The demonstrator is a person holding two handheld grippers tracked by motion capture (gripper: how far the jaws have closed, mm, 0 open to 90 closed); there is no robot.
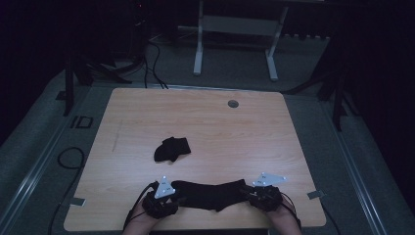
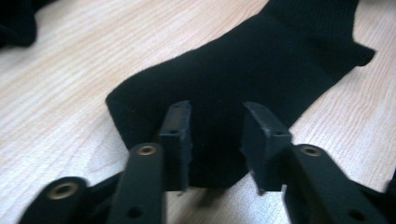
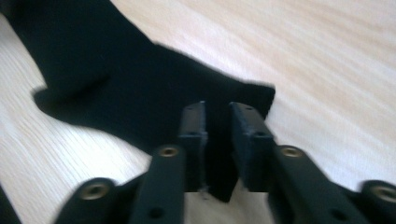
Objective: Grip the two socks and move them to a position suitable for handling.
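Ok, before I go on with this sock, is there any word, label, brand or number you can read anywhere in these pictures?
None can be read.
The stretched sock between the left gripper and right gripper: plain black, no label showing.
The crumpled sock: no marking visible.
The table: bare wood grain, no print.
The grey plates on the grippers: faint marks, too small to read.

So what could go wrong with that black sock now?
The left gripper has its jaws apart around one end of the black sock, so that end may slip free if lifted. The right gripper pinches just the sock's tip, a thin hold. Pulling could also drag it toward the table edge.
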